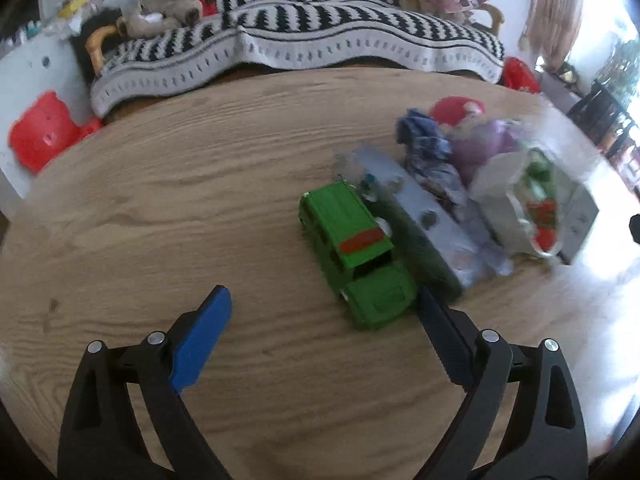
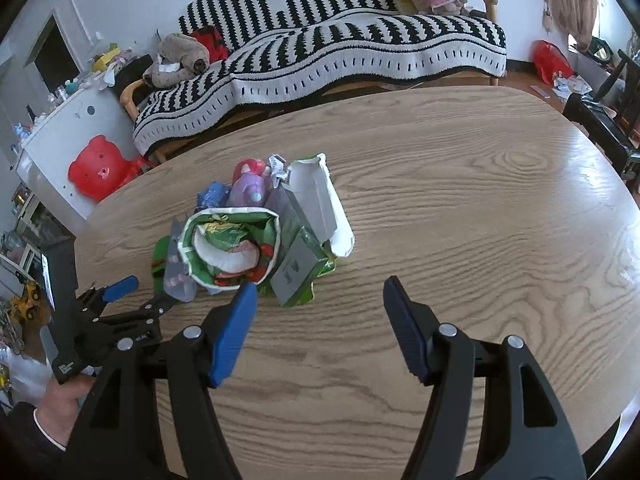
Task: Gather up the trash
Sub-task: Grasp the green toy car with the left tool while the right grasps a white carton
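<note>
A pile of trash (image 2: 264, 236) lies on the wooden table (image 2: 460, 184): green snack bags, silver foil wrappers, a blue wrapper and a purple and red toy. It shows blurred in the left wrist view (image 1: 500, 184). A green toy car (image 1: 356, 260) lies at the pile's near side. My left gripper (image 1: 324, 312) is open, its right finger beside the car's front; it also shows in the right wrist view (image 2: 144, 290). My right gripper (image 2: 320, 296) is open and empty, just in front of the pile.
A sofa with a striped black-and-white blanket (image 2: 340, 52) stands behind the table. A red bear-shaped stool (image 2: 98, 168) and a white cabinet (image 2: 72, 128) stand at the left. Dark chairs (image 2: 600, 112) stand at the right.
</note>
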The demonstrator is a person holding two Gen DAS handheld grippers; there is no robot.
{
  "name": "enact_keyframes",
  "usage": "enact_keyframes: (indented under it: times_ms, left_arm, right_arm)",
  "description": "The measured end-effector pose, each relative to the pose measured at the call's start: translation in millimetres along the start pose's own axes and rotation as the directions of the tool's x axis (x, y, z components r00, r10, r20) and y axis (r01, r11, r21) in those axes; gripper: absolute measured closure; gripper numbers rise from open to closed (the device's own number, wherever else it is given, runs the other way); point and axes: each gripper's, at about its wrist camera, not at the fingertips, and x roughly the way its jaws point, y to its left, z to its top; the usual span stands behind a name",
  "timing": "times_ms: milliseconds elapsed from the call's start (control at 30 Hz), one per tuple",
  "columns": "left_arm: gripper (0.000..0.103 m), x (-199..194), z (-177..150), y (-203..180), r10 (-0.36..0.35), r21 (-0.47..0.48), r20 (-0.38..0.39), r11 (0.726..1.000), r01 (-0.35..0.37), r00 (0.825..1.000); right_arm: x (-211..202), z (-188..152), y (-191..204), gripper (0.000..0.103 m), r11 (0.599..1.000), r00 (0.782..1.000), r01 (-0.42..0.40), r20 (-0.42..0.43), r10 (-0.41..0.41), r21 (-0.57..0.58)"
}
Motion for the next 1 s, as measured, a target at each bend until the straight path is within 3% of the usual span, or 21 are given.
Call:
enact_keyframes:
  times_ms: [233, 433, 667, 767, 900, 1000]
  left_arm:
    - [0.012, 7.3, 12.3, 10.8, -0.011, -0.042, 0.016, 0.999, 0.012, 1.000]
    - [0.012, 13.1, 24.9, 12.9, -0.019, -0.059, -0.016, 0.998, 0.018, 1.000]
    - [0.014, 14.3, 27.6, 18.2, -0.035, -0.091, -0.003, 0.995, 0.035, 0.999]
    - [0.027, 12.0, 27.2, 17.7, -0.038, -0.077, 0.006, 0.996, 0.038, 0.999]
    - [0.057, 7.3, 25.3, 12.5, -0.056, -0.058, 0.018, 0.997, 0.057, 0.998]
    - [0.065, 3.0, 24.1, 8.2, -0.094, -0.061, -0.014, 0.994, 0.093, 0.995]
  right_arm:
    - [26.9, 20.0, -16.7, 0.039, 0.997, 1.000, -0.001, -0.013, 0.002, 0.081]
    - [55.7, 32.4, -35.2, 0.041, 0.972, 0.994, -0.097, -0.028, 0.105, 0.215]
    - [75.6, 39.8, -34.0, 0.048, 0.953, 0.985, -0.159, -0.018, 0.169, 0.257]
    - [81.0, 38.7, -29.3, 0.063, 0.949, 0.980, -0.183, -0.035, 0.198, 0.256]
    - [75.2, 36.5, -19.6, 0.071, 0.953, 0.975, -0.205, -0.033, 0.218, 0.221]
    - [65.1, 33.6, -16.6, 0.075, 0.953, 0.974, -0.217, -0.020, 0.226, 0.210]
